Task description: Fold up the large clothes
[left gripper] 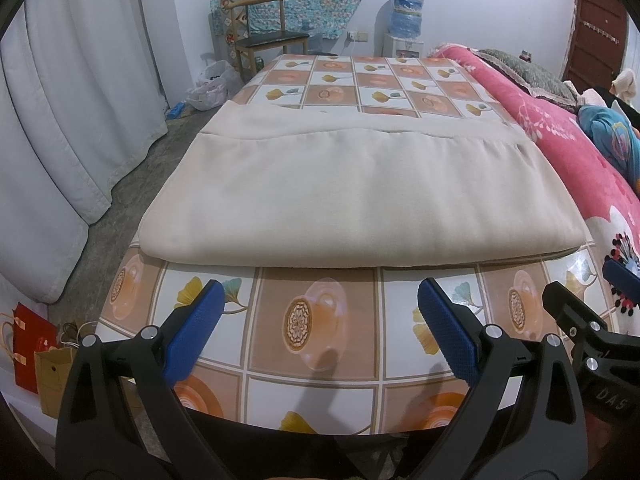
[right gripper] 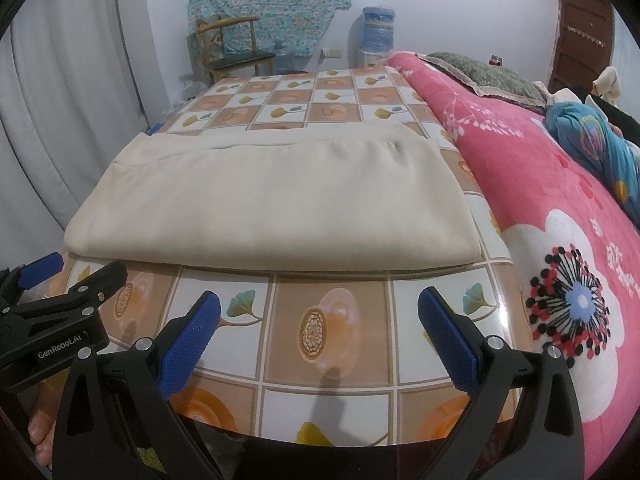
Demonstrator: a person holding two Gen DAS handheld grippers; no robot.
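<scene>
A large beige garment lies folded flat in a wide rectangle on the table with the tiled cup-and-leaf cloth; it also shows in the right wrist view. My left gripper is open and empty, held over the table's near edge, short of the garment's front fold. My right gripper is open and empty too, beside the left one, also short of the fold. The right gripper shows at the right edge of the left wrist view; the left gripper shows at the left edge of the right wrist view.
A bed with a pink flowered blanket runs along the table's right side. White curtains hang at the left. A wooden chair, a water dispenser and a plastic bag stand beyond the table. Paper bags sit on the floor at near left.
</scene>
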